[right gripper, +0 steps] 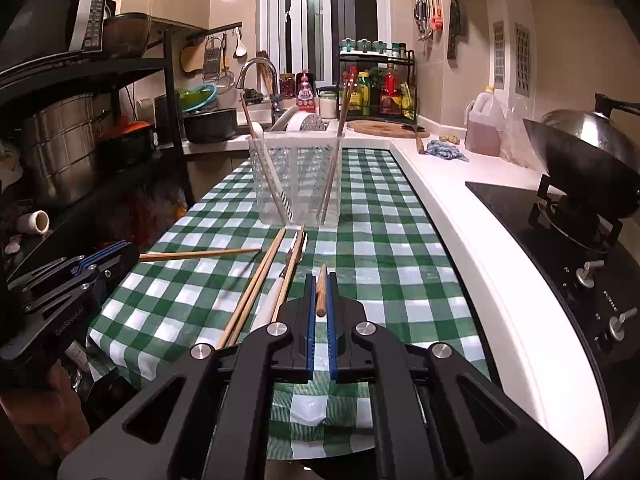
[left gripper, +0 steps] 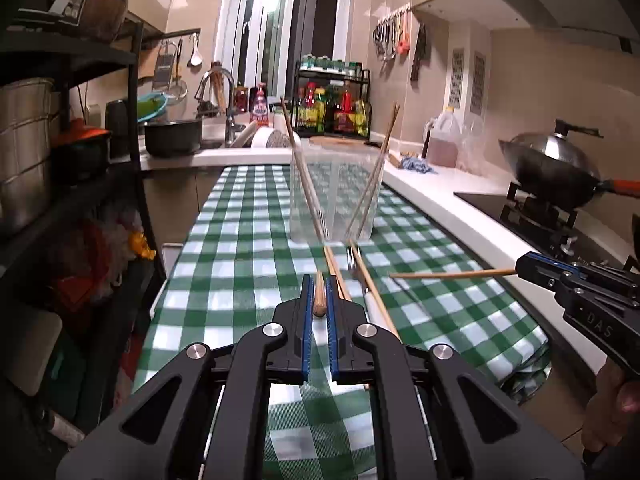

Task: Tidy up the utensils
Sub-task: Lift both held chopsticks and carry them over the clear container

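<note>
Here both claws, left claw (left gripper: pixel 319 296) and right claw (right gripper: pixel 321 294), pinch chopsticks near the cloth edge (right gripper: pixel 116 344).

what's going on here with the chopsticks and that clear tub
A person holds a gripper in each hand. The left gripper and the right gripper are each shut on a wooden chopstick. The clear container on the green checked cloth already holds some sticks; more chopsticks lie loose in front of it.
</note>
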The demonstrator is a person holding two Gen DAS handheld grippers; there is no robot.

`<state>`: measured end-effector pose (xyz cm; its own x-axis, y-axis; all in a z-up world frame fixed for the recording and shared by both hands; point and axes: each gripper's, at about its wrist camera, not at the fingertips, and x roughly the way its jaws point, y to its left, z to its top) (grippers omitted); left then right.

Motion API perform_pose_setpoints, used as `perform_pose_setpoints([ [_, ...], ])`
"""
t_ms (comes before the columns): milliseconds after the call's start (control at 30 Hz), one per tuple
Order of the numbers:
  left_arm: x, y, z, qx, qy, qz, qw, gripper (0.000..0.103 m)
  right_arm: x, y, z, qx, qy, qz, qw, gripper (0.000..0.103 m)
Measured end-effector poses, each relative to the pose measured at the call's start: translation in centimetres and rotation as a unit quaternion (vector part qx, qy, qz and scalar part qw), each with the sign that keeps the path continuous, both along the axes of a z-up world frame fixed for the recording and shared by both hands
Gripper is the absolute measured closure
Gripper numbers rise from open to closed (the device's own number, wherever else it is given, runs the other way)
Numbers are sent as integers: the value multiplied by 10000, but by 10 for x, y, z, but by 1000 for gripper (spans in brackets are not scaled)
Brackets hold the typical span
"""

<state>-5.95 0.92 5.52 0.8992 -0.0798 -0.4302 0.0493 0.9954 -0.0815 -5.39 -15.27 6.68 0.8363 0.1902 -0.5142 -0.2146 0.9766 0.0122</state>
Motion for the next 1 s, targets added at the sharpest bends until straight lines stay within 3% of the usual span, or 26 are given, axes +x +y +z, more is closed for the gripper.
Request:
perform_pose_setpoints([
  [433,23,19,64,-301,-400,-109,9987,97,26,6,56,201,-238,148,9994,98],
  [733,64,27,107,-359,158,-323,9987,97,61,14,90,331,-112,288,9990,98],
  [1000,85,22,115,-172,386,-318,9986,97,79,18,103,392,-96,340,9986,98],
])
